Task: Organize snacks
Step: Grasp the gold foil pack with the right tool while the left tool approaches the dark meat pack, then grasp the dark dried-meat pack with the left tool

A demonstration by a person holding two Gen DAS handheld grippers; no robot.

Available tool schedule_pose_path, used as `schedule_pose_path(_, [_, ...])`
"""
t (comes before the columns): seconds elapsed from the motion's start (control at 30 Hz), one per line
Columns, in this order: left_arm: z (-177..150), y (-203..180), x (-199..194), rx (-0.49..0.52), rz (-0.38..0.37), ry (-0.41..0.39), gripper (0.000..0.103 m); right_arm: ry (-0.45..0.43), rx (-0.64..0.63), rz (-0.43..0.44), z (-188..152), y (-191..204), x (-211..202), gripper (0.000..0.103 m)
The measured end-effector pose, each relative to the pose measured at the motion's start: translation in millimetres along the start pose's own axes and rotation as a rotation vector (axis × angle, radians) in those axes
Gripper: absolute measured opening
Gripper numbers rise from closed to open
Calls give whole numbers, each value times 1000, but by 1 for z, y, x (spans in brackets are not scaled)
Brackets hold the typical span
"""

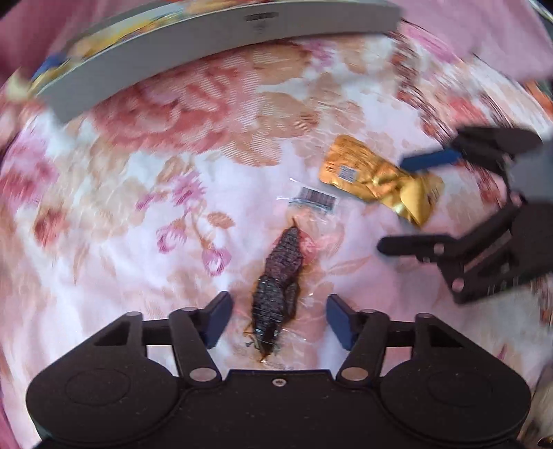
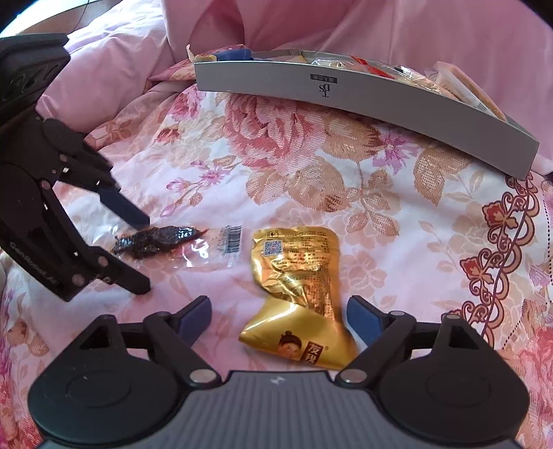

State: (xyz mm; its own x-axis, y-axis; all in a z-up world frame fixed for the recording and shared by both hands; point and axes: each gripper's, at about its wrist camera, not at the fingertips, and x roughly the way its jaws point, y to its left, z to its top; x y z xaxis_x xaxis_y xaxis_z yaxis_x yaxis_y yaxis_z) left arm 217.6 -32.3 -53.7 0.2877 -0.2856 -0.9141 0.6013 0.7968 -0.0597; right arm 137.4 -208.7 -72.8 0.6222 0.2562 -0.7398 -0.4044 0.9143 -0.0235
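Observation:
A dark dried snack in a clear wrapper [image 1: 280,276] lies on the floral cloth, barcode end away from me. My left gripper [image 1: 278,319] points down over it, one blue pad on each side of the near end and a small gap to each, so it is open. In the right wrist view the same snack [image 2: 155,240] lies between the left gripper's [image 2: 147,254] fingers. A crumpled gold snack packet [image 2: 297,290] lies between the wide-apart pads of my right gripper [image 2: 280,316], which is open. From the left wrist view the right gripper [image 1: 390,204] straddles the gold packet [image 1: 376,176].
A shallow grey box [image 2: 345,93] holding several snack packets sits at the far side of the floral bedcover [image 2: 311,179]; it also shows as the grey box [image 1: 207,38] at the top of the left wrist view. Bunched pink fabric [image 2: 380,24] rises behind it.

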Motion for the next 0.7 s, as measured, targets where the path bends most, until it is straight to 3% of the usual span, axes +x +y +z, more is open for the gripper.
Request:
schedule_pose_path(0.13, [-9, -1, -5, -214, -11, -41, 52, 10, -3, -18, -1, 1, -6, 66])
schedule_pose_path(0.27, [-22, -13, -7, -356, 15, -107, 53, 34, -5, -45, -5, 2, -16, 66])
schedule_pose_path(0.37, [-26, -25, -5, -321, 71, -134, 58, 30, -9, -77, -12, 3, -24, 72])
schedule_pose_path(0.43, [-24, -28, -3, -272, 98, -130, 63, 21, 11, -59, -14, 1, -25, 82])
schedule_pose_path(0.7, [-23, -25, 3, -240, 96, -143, 68, 7, 30, -39, -17, -1, -8, 94])
